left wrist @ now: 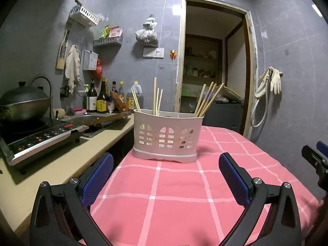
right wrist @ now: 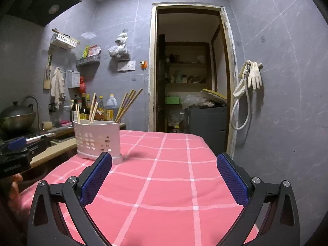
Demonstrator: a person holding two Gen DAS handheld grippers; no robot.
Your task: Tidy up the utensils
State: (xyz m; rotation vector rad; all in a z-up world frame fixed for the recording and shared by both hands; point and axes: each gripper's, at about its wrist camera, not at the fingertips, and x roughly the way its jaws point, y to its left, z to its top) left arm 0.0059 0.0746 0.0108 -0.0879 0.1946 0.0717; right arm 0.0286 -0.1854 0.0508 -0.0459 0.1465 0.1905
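A white slotted utensil holder point(left wrist: 167, 137) stands upright on the pink checked tablecloth point(left wrist: 176, 194), with several wooden chopsticks point(left wrist: 156, 99) sticking up on its left side and several more point(left wrist: 207, 99) leaning out on its right. My left gripper point(left wrist: 166, 179) is open, nothing between its blue pads, just short of the holder. In the right wrist view the holder point(right wrist: 98, 141) sits at the left, beyond my open, bare right gripper point(right wrist: 164, 177). The chopsticks point(right wrist: 127, 104) show above its rim. The right gripper also shows at the left wrist view's right edge point(left wrist: 316, 160).
A counter point(left wrist: 61, 160) runs along the left with an induction cooker point(left wrist: 39, 141), a wok point(left wrist: 22, 104), a sink and several sauce bottles point(left wrist: 102, 98). An open doorway point(right wrist: 188, 78) lies behind the table. A hose and gloves point(right wrist: 250, 82) hang on the right wall.
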